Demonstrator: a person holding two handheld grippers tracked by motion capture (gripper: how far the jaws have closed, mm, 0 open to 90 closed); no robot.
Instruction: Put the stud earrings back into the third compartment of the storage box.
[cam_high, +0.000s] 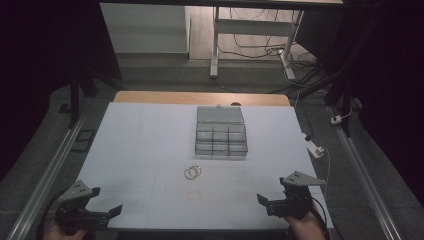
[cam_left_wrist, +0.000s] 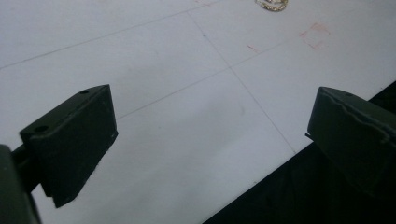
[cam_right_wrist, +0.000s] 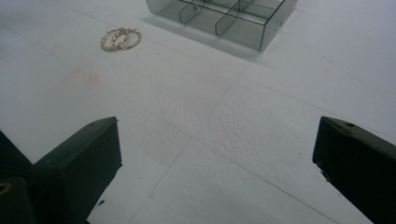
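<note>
Rings (cam_high: 192, 172), two gold hoops, are left touching before an open compartment box (cam_high: 220, 132); left tool (cam_high: 107, 214) and right tool (cam_high: 265, 202) are held agape at the worktop (cam_high: 145, 145) edge, apparently awaiting use.

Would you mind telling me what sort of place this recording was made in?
Probably a lab or workshop set up for recording: a white-covered table flanked by metal rails, with loose cables on the floor beyond and dark surroundings.

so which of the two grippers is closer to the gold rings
The right gripper looks somewhat closer. It sits inward of the table's near right corner, while the left gripper hangs at the near left edge, farther from the gold rings.
</note>
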